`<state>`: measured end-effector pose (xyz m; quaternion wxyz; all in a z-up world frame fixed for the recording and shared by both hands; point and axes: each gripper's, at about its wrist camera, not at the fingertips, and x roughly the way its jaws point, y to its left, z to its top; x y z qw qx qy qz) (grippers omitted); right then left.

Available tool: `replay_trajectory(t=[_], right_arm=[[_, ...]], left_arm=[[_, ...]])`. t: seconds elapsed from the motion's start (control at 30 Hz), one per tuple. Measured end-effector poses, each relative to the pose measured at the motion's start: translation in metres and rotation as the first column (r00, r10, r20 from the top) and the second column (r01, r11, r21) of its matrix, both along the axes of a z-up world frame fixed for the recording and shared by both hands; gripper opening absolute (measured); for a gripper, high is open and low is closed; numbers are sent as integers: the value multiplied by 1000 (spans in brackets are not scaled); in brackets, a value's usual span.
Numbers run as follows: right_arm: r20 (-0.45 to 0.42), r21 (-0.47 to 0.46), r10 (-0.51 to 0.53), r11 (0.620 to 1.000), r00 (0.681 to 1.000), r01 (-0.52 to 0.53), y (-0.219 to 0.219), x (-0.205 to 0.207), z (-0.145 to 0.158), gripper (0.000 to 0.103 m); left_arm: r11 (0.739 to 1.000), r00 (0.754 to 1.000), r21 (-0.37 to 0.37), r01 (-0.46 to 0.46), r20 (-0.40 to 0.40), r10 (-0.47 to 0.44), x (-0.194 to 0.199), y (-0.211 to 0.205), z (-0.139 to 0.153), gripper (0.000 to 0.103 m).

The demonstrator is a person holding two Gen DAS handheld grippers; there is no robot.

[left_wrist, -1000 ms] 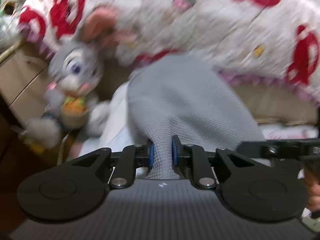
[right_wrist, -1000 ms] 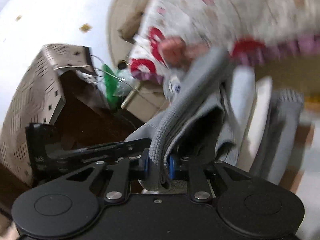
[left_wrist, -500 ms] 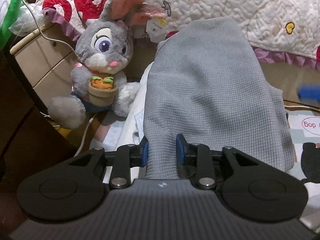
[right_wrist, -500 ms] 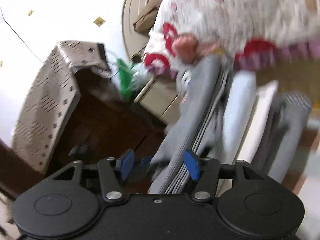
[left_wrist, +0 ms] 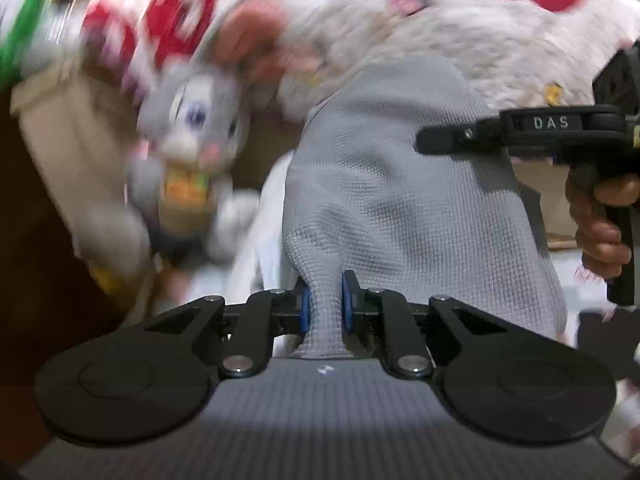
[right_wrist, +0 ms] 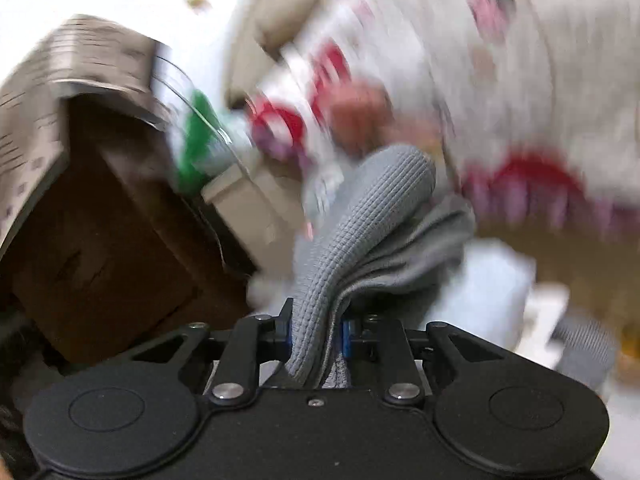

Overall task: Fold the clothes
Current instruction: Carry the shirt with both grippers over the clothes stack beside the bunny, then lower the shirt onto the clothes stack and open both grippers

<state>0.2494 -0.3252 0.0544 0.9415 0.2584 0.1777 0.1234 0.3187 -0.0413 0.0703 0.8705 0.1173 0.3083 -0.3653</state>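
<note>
Two wrist views, both blurred around the edges.

Left view: left gripper [left_wrist: 325, 306] closing, blue pads [left_wrist: 305, 312] clenched on a bunched edge of a grey waffle-knit garment [left_wrist: 400, 200]. Garment rising from the jaws as a broad mound, spreading far and right across the middle of the frame. To the right, a hand [left_wrist: 600, 220] wrapped round the handle of the right gripper [left_wrist: 520, 130], seen side-on against the garment's far right part. To the left of the garment, a blurred grey plush rabbit [left_wrist: 192, 128] holding an orange pot. Behind, across the far side, a white quilt [left_wrist: 360, 12] with red shapes.

Right view: right gripper [right_wrist: 316, 334] closing, pads grasping a thick fold of the same grey garment [right_wrist: 372, 220], several layers stacked between the jaws. Fold arching up and away toward the quilt [right_wrist: 540, 80]. To the left, a dark brown cabinet [right_wrist: 112, 248] with a patterned cloth [right_wrist: 60, 72] draped over its top. Something green [right_wrist: 196, 136] beyond it, too blurred to identify.
</note>
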Motion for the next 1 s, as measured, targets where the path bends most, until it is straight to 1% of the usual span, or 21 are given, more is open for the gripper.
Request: replay_trajectory(t=[0.03,0.07,0.1,0.17,0.2,0.23,0.27,0.3,0.33,0.43,0.47,0.53,0.57,0.6,0.67,0.7,0.73,0.77,0.83,0.97,1.0], right_arm=[[50,-18,-25,1000,998,26,3,-11,4,24],[66,-35,-41,998,997,43,2,-16,4,24],[69,-55,-56,997,996,60,2,-20,3,24],[-32,-112,-95,990,995,91,-3,-9,-4,29],[-45,-130,-126,984,991,119,-7,-10,-6,31],[-57,-149,-157,978,986,147,-10,-11,-8,36],[-64,-166,-187,971,980,174,-13,-12,-10,46],[-51,-176,-212,964,976,200,-16,-16,-8,54],[-39,-184,-233,957,972,223,-19,-19,-7,65],[2,-212,-256,945,967,250,-26,-27,-2,62],[37,-241,-279,929,959,280,-22,-31,2,58],[127,-293,-331,888,935,355,-17,-39,12,55],[168,-313,-321,879,932,359,-13,-41,17,46],[207,-334,-305,871,930,360,-9,-44,22,41],[235,-394,-213,871,948,293,-1,-39,28,40],[230,-424,-160,871,960,247,1,-34,29,40],[198,-457,-119,867,973,199,1,-26,28,38],[148,-498,-108,850,983,168,0,-16,22,35],[73,-550,-148,819,986,164,-8,1,7,35],[28,-464,-202,865,979,192,-30,13,-12,38],[20,-442,-213,874,977,200,-33,15,-14,38]], left_arm=[[1000,999,14,16,37,-17,-4,-4,5,15],[999,997,27,31,72,-33,-8,-7,11,15],[1000,999,14,23,42,-24,-2,-9,12,15],[1000,1000,22,4,-24,-3,11,-12,6,15],[999,999,35,-7,-51,8,17,-13,2,18],[998,999,49,-27,-42,29,19,-14,-1,25],[997,998,61,-47,-32,49,21,-13,-3,31],[997,997,37,-73,-8,73,17,-9,1,38],[995,995,12,-97,15,97,14,-4,5,39],[984,982,-66,-164,82,170,3,9,16,37],[985,979,-91,-144,134,155,-7,9,23,37],[986,963,-136,-97,236,127,-26,9,35,43],[989,970,-134,-57,226,87,-31,4,38,44],[991,975,-132,-17,216,46,-36,-2,40,44],[996,989,-79,42,146,-30,-42,-19,30,44],[996,992,-54,72,111,-66,-46,-28,25,45],[996,991,-26,82,105,-79,-51,-33,15,45],[996,991,1,93,99,-92,-57,-38,4,45],[992,989,53,113,86,-117,-68,-48,-16,45],[995,992,-41,91,90,-87,-78,-36,-29,45],[996,992,-44,80,98,-75,-81,-35,-30,45]])
